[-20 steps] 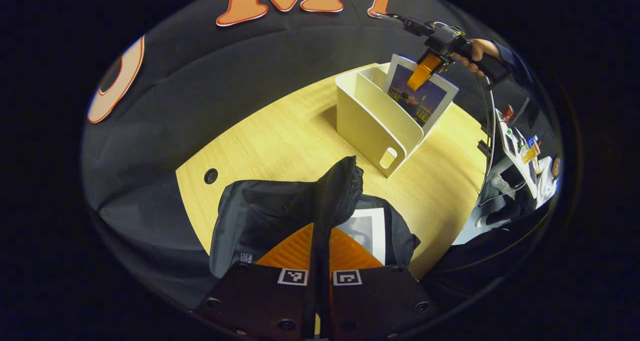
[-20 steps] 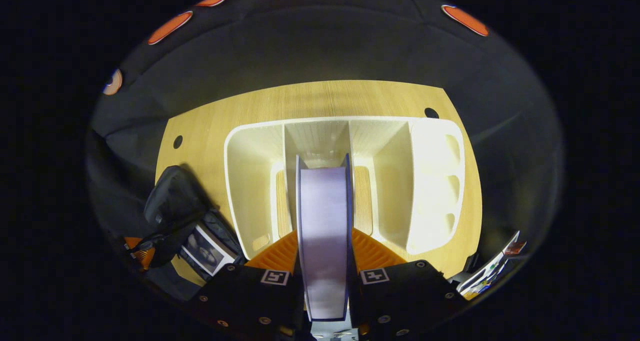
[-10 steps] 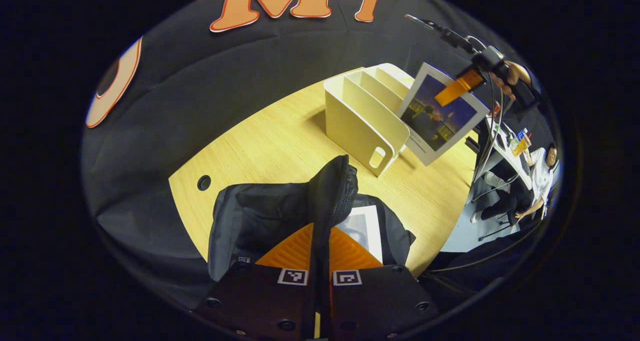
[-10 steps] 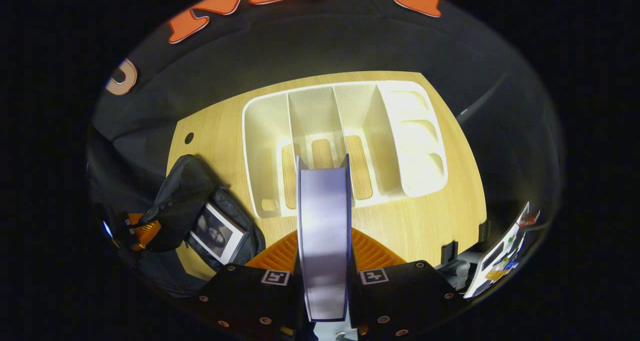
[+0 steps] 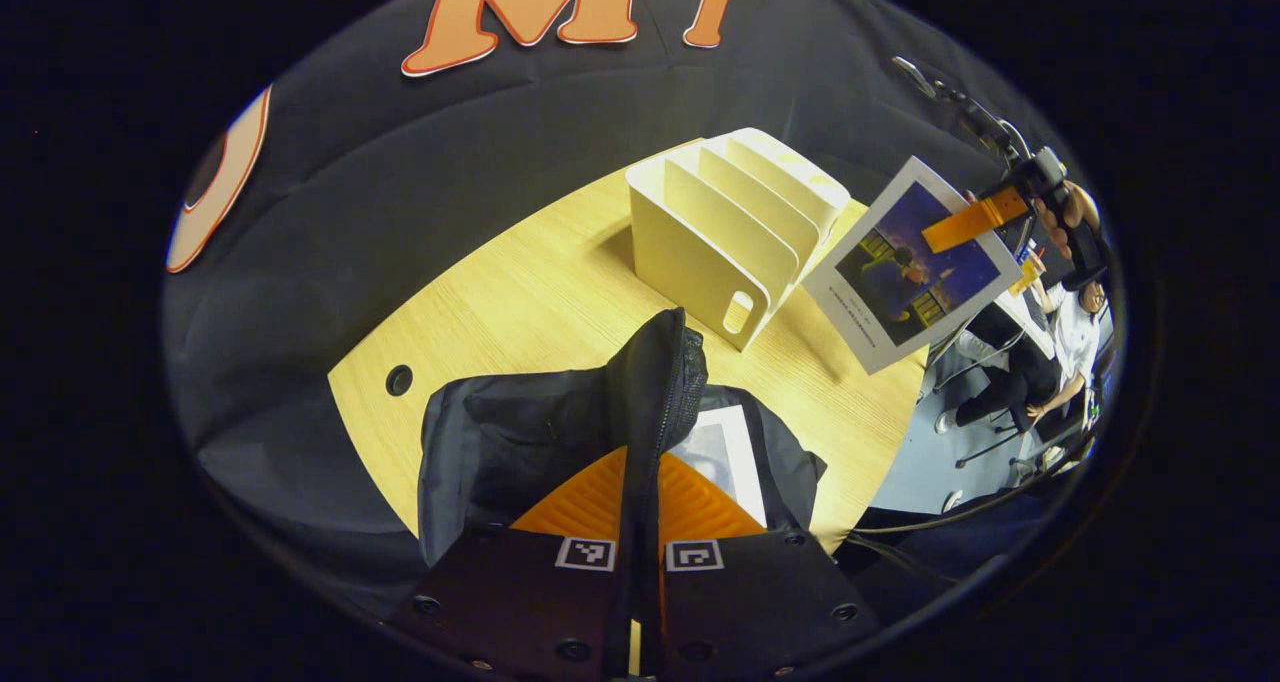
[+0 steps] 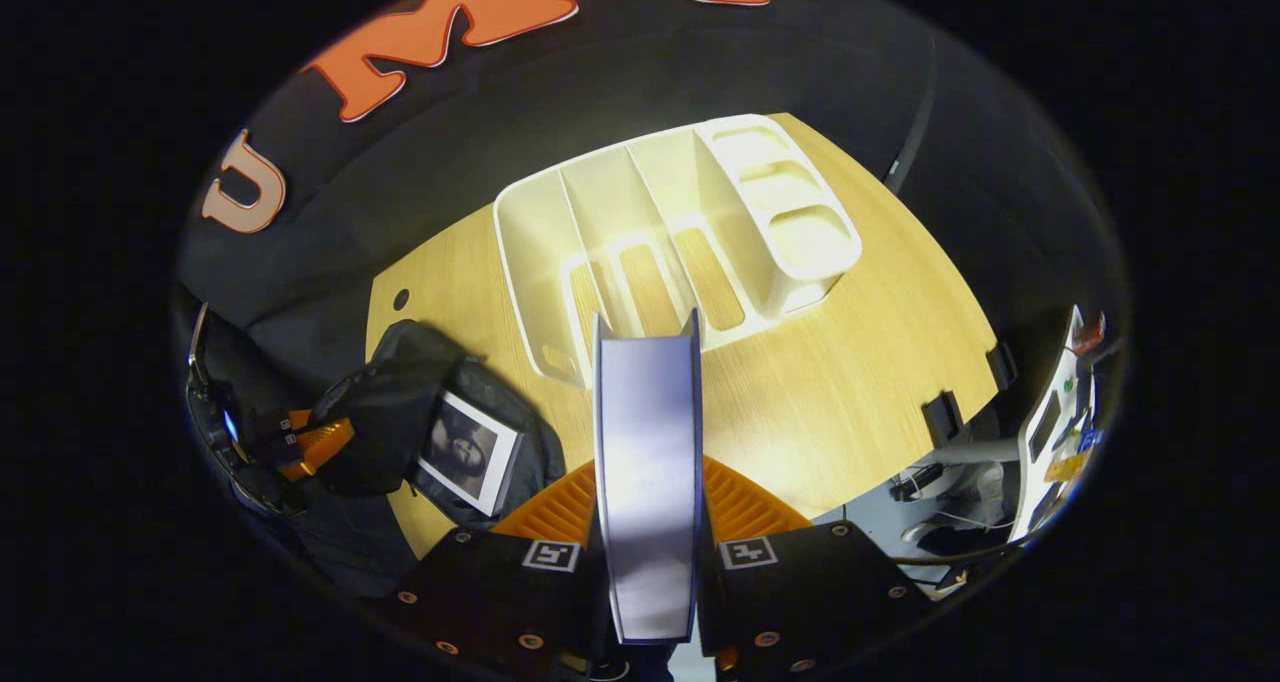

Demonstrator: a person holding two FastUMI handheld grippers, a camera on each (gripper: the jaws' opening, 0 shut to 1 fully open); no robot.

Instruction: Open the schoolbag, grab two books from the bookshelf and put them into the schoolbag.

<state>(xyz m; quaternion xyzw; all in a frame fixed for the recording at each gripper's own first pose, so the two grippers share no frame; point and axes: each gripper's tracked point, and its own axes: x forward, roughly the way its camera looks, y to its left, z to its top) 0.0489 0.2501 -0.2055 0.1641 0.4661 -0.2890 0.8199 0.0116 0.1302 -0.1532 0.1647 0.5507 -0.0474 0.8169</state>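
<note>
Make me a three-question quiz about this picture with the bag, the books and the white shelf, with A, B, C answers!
1. Where is the book that the right gripper holds?
A. In the air beside the shelf
B. Standing inside the shelf
C. Lying flat on the table

2. How many books are left in the shelf?
A. Two
B. One
C. None

3. What is the left gripper doing?
A. Hanging open above the table
B. Pinching the bag's flap and holding it up
C. Squeezing a book

Answers:
1 A: the left gripper view shows the book held up in the air, off to the side of the shelf.
2 C: the right gripper view looks down into bare slots.
3 B: its fingers are closed on the raised flap, with another book showing inside the open bag.
</note>
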